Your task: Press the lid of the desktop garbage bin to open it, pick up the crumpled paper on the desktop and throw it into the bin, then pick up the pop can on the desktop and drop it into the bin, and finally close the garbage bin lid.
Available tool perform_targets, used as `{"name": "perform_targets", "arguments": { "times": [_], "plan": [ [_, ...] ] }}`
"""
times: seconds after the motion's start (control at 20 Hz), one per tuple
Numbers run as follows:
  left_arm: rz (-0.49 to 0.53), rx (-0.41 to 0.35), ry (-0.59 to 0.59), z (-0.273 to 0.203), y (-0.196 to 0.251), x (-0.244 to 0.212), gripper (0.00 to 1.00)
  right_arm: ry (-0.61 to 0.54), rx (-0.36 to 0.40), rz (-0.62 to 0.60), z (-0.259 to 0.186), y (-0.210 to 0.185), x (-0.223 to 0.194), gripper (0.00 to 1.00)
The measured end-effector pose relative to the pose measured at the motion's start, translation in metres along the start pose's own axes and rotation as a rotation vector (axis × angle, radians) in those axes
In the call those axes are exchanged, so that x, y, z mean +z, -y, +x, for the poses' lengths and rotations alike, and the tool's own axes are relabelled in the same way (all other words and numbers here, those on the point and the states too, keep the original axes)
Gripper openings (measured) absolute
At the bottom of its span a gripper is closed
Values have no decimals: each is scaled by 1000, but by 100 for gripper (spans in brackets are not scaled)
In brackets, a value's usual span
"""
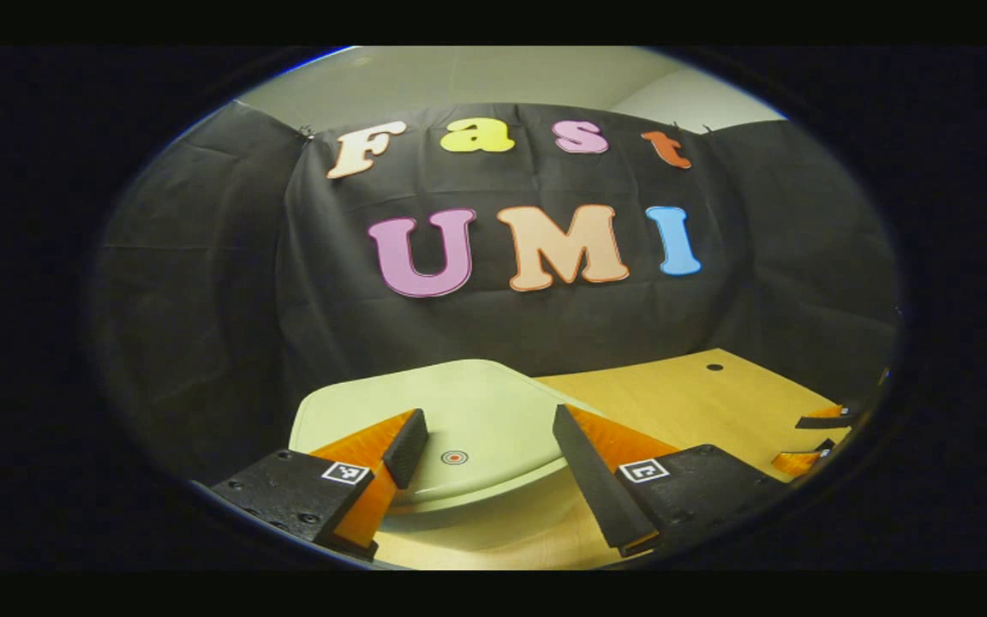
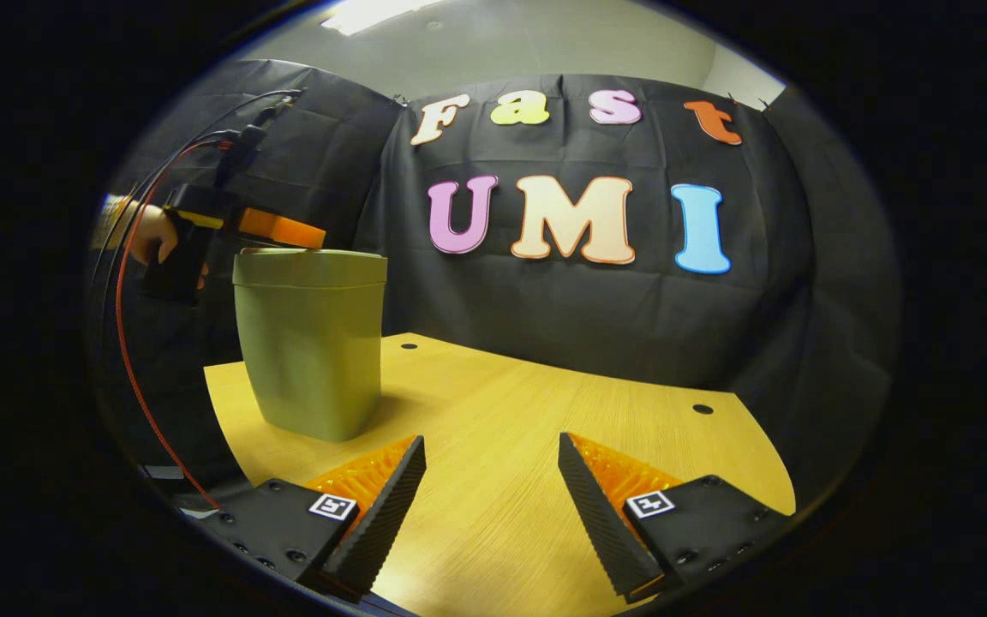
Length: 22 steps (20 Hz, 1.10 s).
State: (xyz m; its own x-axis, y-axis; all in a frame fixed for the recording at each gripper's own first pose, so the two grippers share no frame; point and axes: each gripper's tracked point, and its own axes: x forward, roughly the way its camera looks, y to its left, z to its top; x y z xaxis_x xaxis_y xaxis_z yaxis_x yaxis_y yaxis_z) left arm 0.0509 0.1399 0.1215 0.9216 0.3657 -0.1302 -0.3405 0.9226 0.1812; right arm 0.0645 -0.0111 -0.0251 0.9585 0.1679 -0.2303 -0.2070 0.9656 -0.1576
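**Lid closed, left gripper poised above it — paper and can unaccounted for**

Ribbed pads face each other across a wide gap at the bottom of each view: your left gripper [image 1: 489,467] stands apart with nothing between its fingers, and your right gripper [image 2: 492,480] likewise, empty over bare wood.

Just beyond the left gripper's fingertips sits the bin lid [image 1: 459,411], a smooth, pale green, rounded-corner slab, matte plastic by the look. It carries a small red-ringed round mark [image 1: 454,458] between the fingers, probably the press point. Whether the fingers touch the lid, you cannot tell from this angle.

In the right gripper view the garbage bin [image 2: 312,343] reads as a tapered, matte green tub with its lid lying flat and shut. Your hand [image 2: 151,236] holds the left gripper just over its top edge, red cable trailing down.

The tabletop [image 2: 545,411] is light wood-grain laminate with small dark round holes near its far edge.

Judgement: either the opening press is still to come, or everything is binned and the lid is closed. No crumpled paper or pop can is visible on the tabletop, which favours the latter, though they could lie out of frame.
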Motion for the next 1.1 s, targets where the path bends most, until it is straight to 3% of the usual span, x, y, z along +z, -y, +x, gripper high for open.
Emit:
{"name": "perform_targets", "arguments": {
  "times": [0.15, 0.4, 0.65, 0.85, 0.9, 1.1],
  "plan": [
    [-4, 1, 9, 0, 0, 1, 89, 63, -41, -14, -5, 14, 18, 98],
    [-76, -25, 90, -3, 2, 2, 90, -6, -65, 29, 7, 26, -2, 98],
    [-64, -57, 117, -8, 5, 3, 89, -19, -81, 76, 12, 32, -6, 98],
    [-8, -93, 144, -5, 6, 8, 89, -17, -76, 63, 12, 29, -7, 98],
    [7, -102, 147, -5, 6, 9, 94, -21, -74, 57, 13, 27, -8, 96],
    [72, -152, 167, -6, 15, 21, 90, -26, -62, 48, 17, 18, -8, 98]
  ]
}}
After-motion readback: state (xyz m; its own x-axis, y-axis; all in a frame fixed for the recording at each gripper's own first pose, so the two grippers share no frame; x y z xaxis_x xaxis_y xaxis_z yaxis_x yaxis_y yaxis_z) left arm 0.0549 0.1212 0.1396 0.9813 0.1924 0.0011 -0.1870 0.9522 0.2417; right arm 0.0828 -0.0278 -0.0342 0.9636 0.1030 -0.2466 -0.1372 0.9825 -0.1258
